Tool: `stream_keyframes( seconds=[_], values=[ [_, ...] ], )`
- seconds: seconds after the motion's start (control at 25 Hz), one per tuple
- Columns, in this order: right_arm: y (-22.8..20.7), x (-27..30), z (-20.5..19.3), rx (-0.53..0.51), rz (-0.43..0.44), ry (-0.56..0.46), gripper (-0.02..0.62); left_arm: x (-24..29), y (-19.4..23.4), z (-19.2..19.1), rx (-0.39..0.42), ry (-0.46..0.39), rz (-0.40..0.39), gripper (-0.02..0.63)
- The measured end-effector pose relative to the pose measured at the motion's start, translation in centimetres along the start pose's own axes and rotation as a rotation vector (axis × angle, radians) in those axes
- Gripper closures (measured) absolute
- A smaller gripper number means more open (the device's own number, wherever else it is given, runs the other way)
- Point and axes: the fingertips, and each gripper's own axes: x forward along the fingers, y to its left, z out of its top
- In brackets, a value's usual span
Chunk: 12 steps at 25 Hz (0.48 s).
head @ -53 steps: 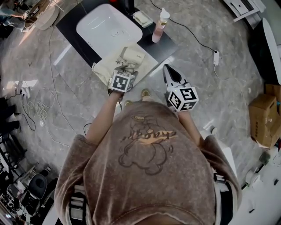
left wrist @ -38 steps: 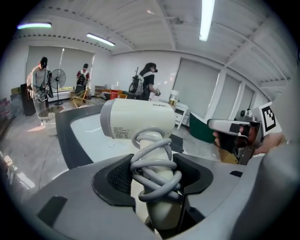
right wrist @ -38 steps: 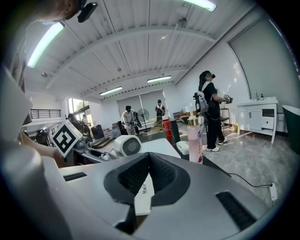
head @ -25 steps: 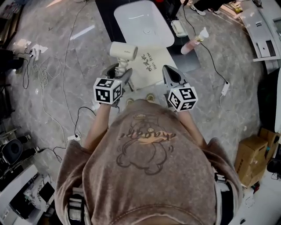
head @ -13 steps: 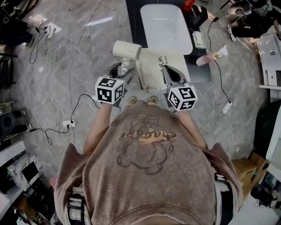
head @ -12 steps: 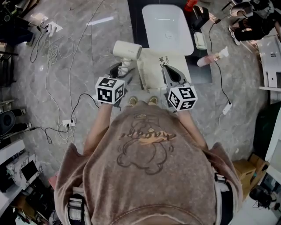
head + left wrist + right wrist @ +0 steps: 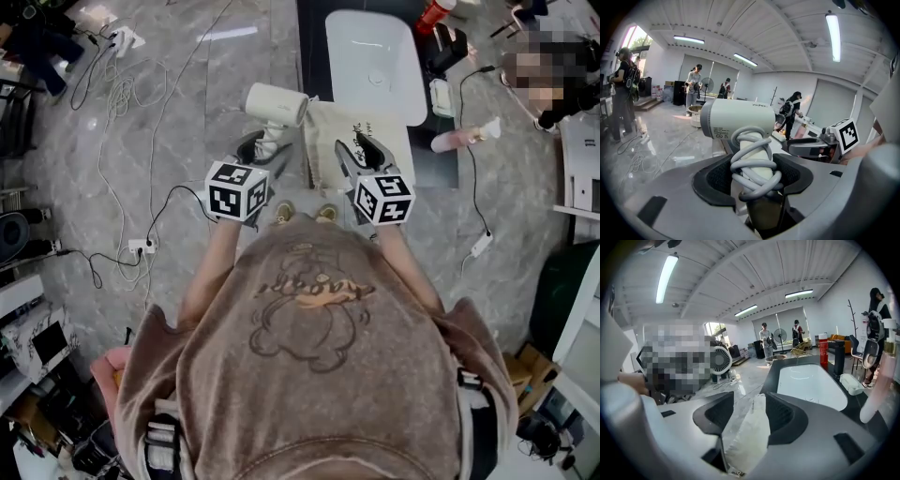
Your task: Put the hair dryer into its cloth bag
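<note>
Left gripper: its jaws are clamping the handle of the white hair dryer, with the grey cord wound in loops around that handle and lying under the pads. The dryer is standing upright out of the jaws, its barrel lying crosswise just beyond the fingertips. It is hanging over the grey floor, off the left edge of the dark counter and just left of the cloth bag.

Right gripper: its jaws have just been opening and are now standing apart, with a raised fold of the cream bag running up between them. The cloth is leaning against the right pad, while a gap is showing at the left pad, so the pads are not squeezing it.

The bag is lying flat on the near end of the counter, printed side up, its near part passing under the right gripper. The white basin is sitting just beyond the bag. A pink bottle is lying on the counter to the right, with a small soap dish beyond it. The two grippers are working side by side, the dryer well clear of the bag's opening.
</note>
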Motion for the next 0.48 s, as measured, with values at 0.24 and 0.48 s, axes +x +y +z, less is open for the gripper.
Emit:
stream_keyframes(
  seconds=[0.24,0.48],
  values=[
    [1.7,3.7,-4.5,-0.011,0.092,0.192,0.223,-0.7,0.4,-0.6,-0.021,-0.001,0.017,0.336],
    [1.7,6.8,-8.6,-0.069,0.113,0.37,0.187,-1.3,0.7,-1.1,-0.032,0.003,0.025,0.336]
  ],
)
